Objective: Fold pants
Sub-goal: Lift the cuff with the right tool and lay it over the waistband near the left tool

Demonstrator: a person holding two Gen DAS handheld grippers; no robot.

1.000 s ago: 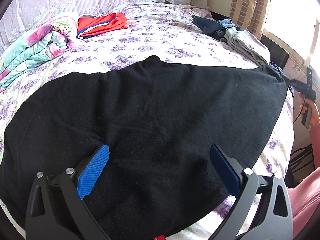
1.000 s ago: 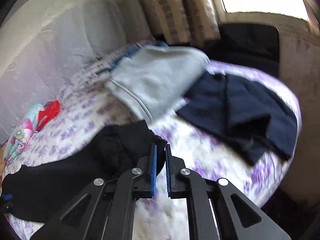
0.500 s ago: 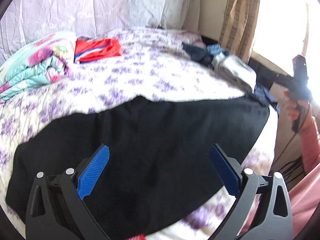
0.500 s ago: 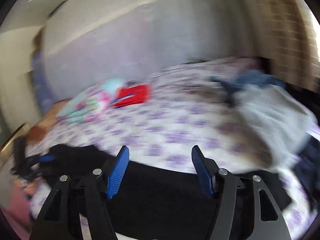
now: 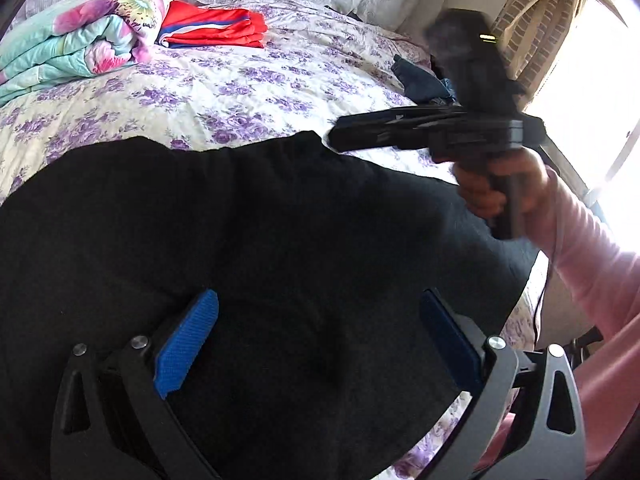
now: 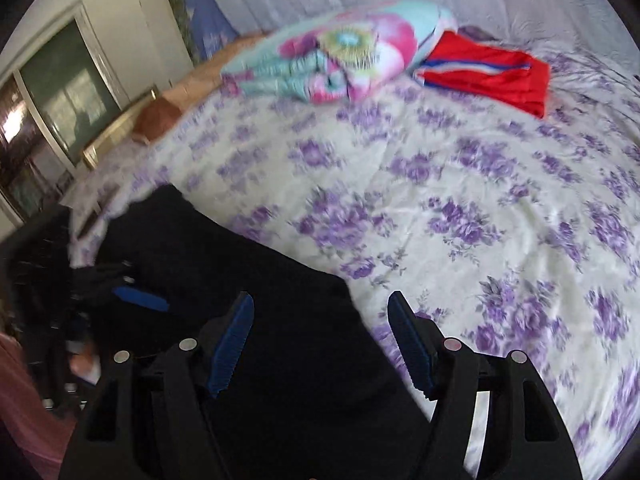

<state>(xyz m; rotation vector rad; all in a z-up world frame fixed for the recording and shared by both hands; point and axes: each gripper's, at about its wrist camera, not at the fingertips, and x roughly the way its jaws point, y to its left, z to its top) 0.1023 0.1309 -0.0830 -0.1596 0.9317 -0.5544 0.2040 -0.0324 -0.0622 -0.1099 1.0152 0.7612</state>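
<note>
Black fabric pants lie flat on the purple-flowered bedspread. Left gripper and right gripper: jaws apart, gripping nothing.

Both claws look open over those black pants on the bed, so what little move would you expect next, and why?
Probably the right claw lowers onto the far edge of the black pants and pinches it. Its jaws stand apart, empty, straddling that edge beside the flowered bedspread. The left claw is open over the cloth too, gripping nothing, so no fold can start yet.
</note>
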